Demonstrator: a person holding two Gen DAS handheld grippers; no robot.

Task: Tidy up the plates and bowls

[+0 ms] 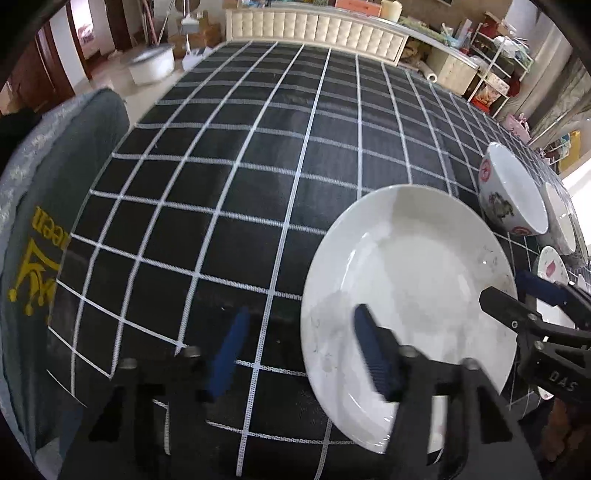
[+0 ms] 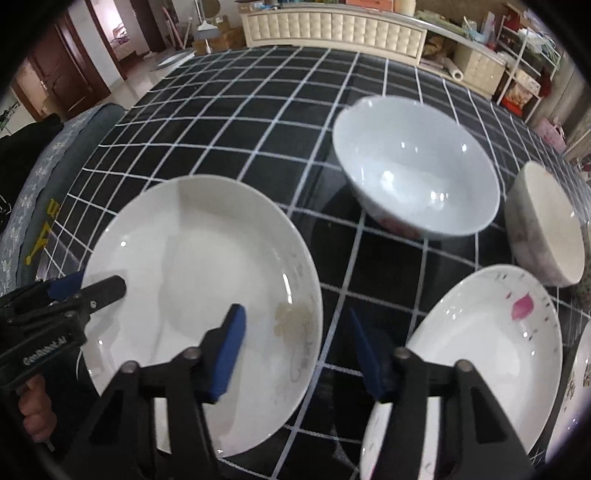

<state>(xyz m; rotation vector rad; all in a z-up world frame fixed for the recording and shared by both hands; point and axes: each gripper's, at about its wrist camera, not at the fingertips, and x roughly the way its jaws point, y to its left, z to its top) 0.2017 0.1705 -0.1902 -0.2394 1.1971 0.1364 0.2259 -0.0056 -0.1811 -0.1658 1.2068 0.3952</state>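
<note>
A plain white plate point(image 1: 410, 280) lies on the black checked cloth point(image 1: 240, 166); it also shows in the right wrist view point(image 2: 199, 288). My left gripper point(image 1: 301, 345) is open, its right finger over the plate's near left rim, and it shows at the plate's left edge in the right wrist view point(image 2: 88, 291). My right gripper point(image 2: 295, 350) is open and empty between the plain plate and a pink-petal plate point(image 2: 480, 350). A white bowl point(image 2: 417, 166) stands behind. A cream bowl point(image 2: 546, 225) stands at the right.
A grey cushion point(image 1: 44, 221) with yellow print lies off the cloth's left edge. A further patterned plate point(image 2: 580, 376) shows at the far right. A padded cream bench point(image 2: 332, 26) and shelves stand beyond the table.
</note>
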